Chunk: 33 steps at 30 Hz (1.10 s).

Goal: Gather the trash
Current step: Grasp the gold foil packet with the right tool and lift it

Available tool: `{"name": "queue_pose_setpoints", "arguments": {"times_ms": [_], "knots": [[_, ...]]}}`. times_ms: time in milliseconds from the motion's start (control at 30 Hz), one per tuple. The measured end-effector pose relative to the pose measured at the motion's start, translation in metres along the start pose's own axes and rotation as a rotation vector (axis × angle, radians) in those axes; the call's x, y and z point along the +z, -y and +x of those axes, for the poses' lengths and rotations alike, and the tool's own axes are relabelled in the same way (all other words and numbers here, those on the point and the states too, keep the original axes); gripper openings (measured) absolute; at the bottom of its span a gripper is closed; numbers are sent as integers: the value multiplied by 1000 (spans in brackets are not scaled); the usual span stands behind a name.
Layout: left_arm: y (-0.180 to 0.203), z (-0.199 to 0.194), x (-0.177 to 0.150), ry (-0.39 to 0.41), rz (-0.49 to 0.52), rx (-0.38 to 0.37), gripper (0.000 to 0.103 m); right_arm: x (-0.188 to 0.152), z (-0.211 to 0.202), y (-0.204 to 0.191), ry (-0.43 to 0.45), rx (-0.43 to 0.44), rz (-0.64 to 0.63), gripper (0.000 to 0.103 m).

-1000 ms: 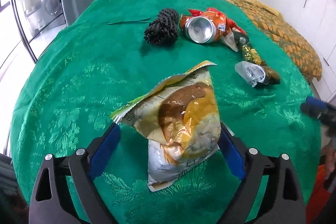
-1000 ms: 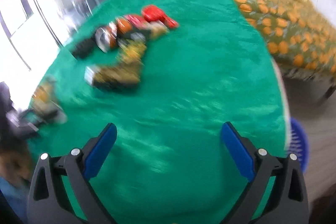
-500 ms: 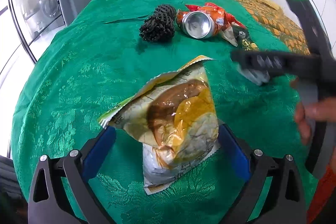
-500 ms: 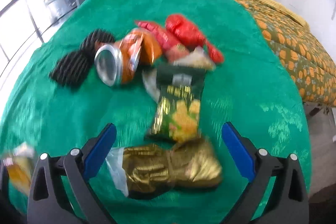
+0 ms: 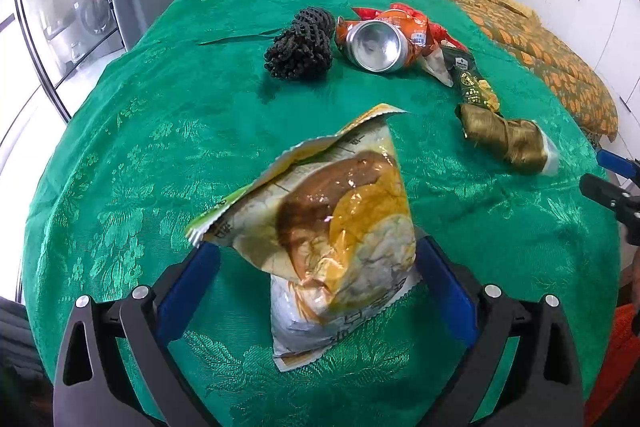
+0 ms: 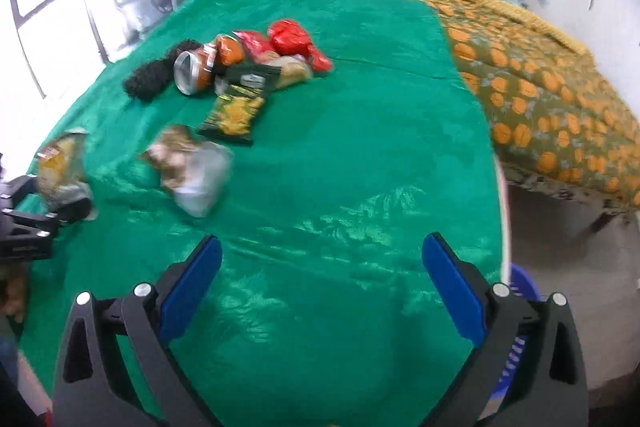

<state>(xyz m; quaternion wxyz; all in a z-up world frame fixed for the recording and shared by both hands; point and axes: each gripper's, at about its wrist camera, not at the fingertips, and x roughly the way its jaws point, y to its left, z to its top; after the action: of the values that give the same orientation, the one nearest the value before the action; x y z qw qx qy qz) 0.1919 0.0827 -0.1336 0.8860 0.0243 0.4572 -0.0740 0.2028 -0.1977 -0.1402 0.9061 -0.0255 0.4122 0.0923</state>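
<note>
The left gripper (image 5: 318,259) stands wide, its jaws having just been opening, and a crumpled yellow-and-white snack bag (image 5: 332,227) sits upright between the blue pads; whether the pads touch it I cannot tell. Beyond it on the green cloth (image 5: 160,115), toward the upper middle of the left view, lie a black knobbly bundle (image 5: 300,45) and a crushed can (image 5: 374,45) against orange and red wrappers. A dark green packet (image 5: 472,83) and a gold wrapper (image 5: 506,139) trail down the right side. The right gripper (image 6: 322,267) is also wide, with only bare cloth between its pads. In its blurred view the trash sits at upper left, and a blue basket (image 6: 524,291) peeks out at lower right.
</note>
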Motion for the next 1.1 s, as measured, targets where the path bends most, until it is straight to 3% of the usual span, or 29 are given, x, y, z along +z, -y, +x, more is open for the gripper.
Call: {"name": "queue_pose_setpoints", "arguments": {"times_ms": [133, 400, 433, 533, 667, 900, 1100], "knots": [[1, 1, 0, -1, 0, 1, 96, 13, 6, -32, 9, 114, -130, 97], [-1, 1, 0, 0, -3, -9, 97, 55, 51, -78, -35, 190, -321, 97], [-1, 1, 1, 0, -4, -10, 97, 55, 53, -82, -47, 202, -342, 93], [-3, 0, 0, 2, -8, -16, 97, 52, 59, -90, -96, 189, -387, 55], [-4, -1, 0, 4, -11, -21, 97, 45, 45, -81, -119, 174, -340, 51], [-4, -1, -1, 1, -6, -14, 97, 12, 1, -49, -172, 55, -178, 51], [-7, -4, -2, 1, 3, -30, 97, -25, -6, -44, -225, 84, -121, 55]]}}
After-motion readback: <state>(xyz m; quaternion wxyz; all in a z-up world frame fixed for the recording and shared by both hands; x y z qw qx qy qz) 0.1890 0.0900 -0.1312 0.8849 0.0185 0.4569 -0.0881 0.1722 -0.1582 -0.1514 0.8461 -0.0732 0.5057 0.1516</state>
